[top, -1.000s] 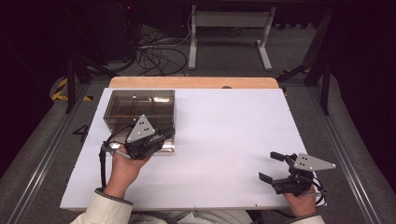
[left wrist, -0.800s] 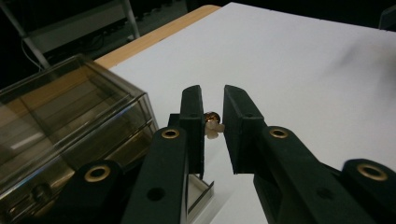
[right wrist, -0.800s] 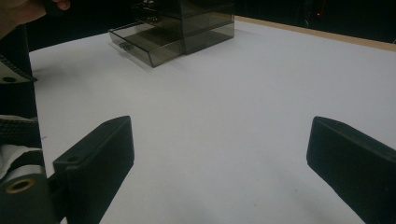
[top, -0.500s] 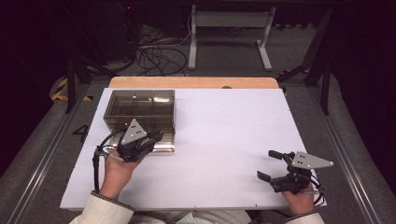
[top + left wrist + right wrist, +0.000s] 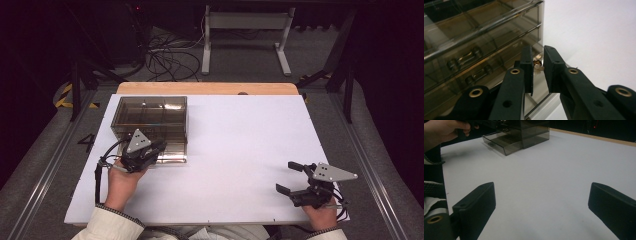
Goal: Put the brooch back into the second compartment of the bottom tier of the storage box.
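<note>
Left hand-held gripper (image 5: 538,66) around drawer knob (image 5: 537,64), bottom drawer (image 5: 501,143) ajar

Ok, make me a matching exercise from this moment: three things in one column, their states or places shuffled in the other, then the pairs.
Things:
1. left gripper
2. right gripper
3. bottom drawer

States:
A. pulled partly out of the smoky clear drawer box
B. jaws nearly closed around a small knob
C. jaws wide apart over bare white table

Pairs: 1-B, 2-C, 3-A
</note>
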The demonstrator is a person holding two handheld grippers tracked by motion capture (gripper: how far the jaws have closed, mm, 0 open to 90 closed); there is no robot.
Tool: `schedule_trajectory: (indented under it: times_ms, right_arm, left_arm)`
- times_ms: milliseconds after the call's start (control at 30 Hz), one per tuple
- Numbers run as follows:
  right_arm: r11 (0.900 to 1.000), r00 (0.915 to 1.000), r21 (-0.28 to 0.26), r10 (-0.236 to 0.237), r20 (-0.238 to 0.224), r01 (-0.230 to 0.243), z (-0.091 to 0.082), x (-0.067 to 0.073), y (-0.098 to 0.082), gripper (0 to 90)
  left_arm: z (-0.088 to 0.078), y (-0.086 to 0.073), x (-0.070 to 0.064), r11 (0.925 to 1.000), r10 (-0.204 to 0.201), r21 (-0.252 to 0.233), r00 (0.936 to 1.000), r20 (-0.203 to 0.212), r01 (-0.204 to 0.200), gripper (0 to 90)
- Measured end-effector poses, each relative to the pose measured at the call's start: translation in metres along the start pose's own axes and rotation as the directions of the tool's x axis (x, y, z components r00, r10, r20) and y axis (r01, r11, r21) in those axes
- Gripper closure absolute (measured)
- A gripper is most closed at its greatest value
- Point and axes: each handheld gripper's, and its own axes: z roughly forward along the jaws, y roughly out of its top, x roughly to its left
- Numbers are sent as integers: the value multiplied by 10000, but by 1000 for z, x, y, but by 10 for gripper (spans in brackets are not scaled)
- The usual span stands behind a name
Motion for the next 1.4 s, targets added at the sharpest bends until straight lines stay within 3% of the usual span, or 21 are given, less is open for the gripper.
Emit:
schedule_trajectory:
  times_ms: [867, 1400]
  right_arm:
    - [10000, 10000, 0, 0, 21, 0, -1, 1, -1, 82]
    - [10000, 10000, -2, -5, 15, 5, -1, 1, -1, 83]
  left_arm:
    - [14, -31, 26, 9926, -935, 739, 9948, -410, 963, 787]
    - [18, -37, 30, 9899, -860, 1071, 9941, -658, 928, 784]
